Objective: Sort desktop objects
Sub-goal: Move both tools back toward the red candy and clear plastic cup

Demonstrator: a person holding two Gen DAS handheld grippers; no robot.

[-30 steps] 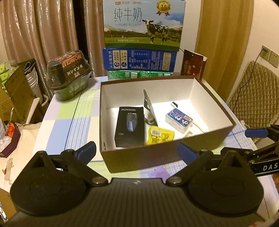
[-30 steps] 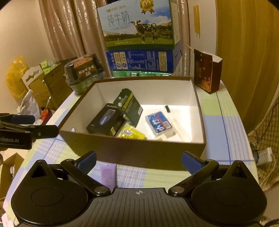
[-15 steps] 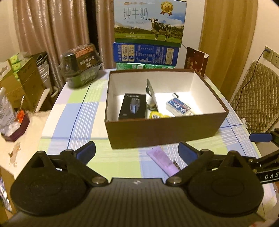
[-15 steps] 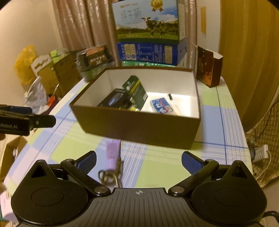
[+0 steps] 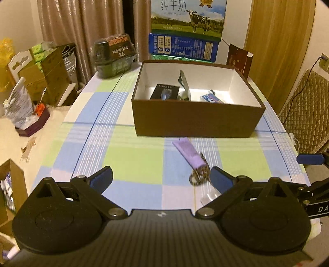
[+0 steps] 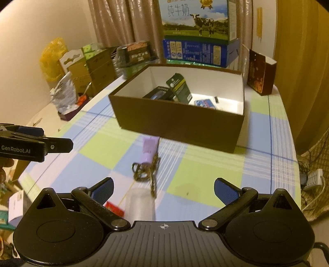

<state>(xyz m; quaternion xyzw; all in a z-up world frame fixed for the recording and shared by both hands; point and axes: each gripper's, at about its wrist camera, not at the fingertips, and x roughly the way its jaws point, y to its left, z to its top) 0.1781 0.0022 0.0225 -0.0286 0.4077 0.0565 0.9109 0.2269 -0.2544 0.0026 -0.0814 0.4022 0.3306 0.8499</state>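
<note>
Purple tag [image 5: 188, 152]: a flat lilac strip lying on the checked tablecloth [image 5: 131, 160], angled, its far end just short of the brown box's near wall; blurred in both views.
Cord [image 6: 148, 172]: a brownish braided loop tied to the tag's near end, coiled on the cloth, one strand trailing toward the right gripper.
Clear item [image 6: 139, 205]: a pale translucent piece on the cloth just nearer than the cord; too blurred to name.
Brown box [image 5: 195, 121]: open-topped, white inside, holding a black carton [image 5: 165, 92], a dark card pack [image 6: 180, 88] standing tilted, and a blue-and-white packet [image 5: 211, 98].
Left gripper [image 5: 161, 177]: blue-padded fingers spread wide, nothing between them; the cord loop sits just beside its right finger.
Right gripper [image 6: 163, 188]: fingers spread wide and bare, with tag and cord lying ahead between them.
Open room: bare cloth stretches left of the tag and between box and grippers.
Edges: the table's right edge runs near the box's right wall; milk cartons [image 5: 188, 19] are stacked behind the box.
</note>
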